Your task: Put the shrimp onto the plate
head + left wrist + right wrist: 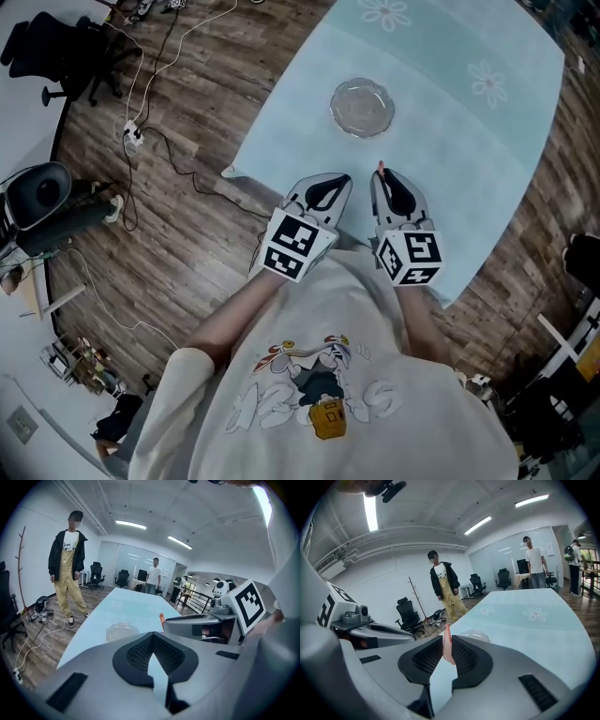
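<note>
A clear glass plate (362, 107) stands on the light blue tablecloth (469, 159), a little beyond both grippers. My right gripper (382, 174) is shut on a pink-orange shrimp (447, 648), whose tip pokes up past the black pads (465, 658). The shrimp (161, 617) also shows beside the right gripper in the left gripper view. My left gripper (343, 179) hovers just left of it, shut with nothing between its pads (136, 653). Both sit over the table's near edge. The plate (121, 631) lies ahead and left of the left jaws, and the plate (474, 634) sits just past the right jaws.
White flower prints (488, 82) mark the cloth's far side. A person in yellow overalls (65, 573) stands on the wooden floor left of the table, another person (153, 576) at its far end. Cables and a power strip (132, 136) lie on the floor; office chairs (56, 52) stand around.
</note>
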`<control>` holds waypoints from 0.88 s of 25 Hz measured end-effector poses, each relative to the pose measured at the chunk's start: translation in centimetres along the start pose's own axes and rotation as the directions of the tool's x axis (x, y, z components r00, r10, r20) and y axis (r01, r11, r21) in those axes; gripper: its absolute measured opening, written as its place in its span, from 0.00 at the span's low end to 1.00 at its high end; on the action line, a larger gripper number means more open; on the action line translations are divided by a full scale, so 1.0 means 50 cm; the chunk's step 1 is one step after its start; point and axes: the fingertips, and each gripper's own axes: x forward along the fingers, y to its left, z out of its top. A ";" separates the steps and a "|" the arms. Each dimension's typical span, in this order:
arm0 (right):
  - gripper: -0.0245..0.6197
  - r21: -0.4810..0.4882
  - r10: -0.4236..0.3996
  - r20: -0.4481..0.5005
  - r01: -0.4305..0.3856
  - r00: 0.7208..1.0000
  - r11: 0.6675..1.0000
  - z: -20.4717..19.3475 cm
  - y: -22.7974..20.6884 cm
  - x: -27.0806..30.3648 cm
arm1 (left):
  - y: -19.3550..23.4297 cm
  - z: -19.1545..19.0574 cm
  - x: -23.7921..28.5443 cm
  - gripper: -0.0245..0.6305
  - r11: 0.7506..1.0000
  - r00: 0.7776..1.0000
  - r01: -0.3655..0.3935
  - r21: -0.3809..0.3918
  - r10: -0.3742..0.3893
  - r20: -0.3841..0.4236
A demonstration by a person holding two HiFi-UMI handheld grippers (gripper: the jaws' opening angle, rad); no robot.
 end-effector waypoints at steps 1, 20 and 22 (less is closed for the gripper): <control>0.16 0.005 -0.006 -0.002 0.006 1.000 1.000 -0.003 -0.008 0.009 | 0.004 -0.005 0.008 0.05 1.000 1.000 0.004 0.001 -0.004 -0.008; 0.16 -0.019 0.001 -0.120 -0.004 0.993 1.000 -0.089 -0.064 0.178 | 0.130 -0.110 0.085 0.05 0.992 0.996 -0.069 -0.108 0.063 -0.057; 0.16 -0.032 0.001 -0.130 -0.005 0.992 0.999 -0.103 -0.069 0.192 | 0.135 -0.123 0.096 0.05 0.990 0.995 -0.074 -0.121 0.066 -0.068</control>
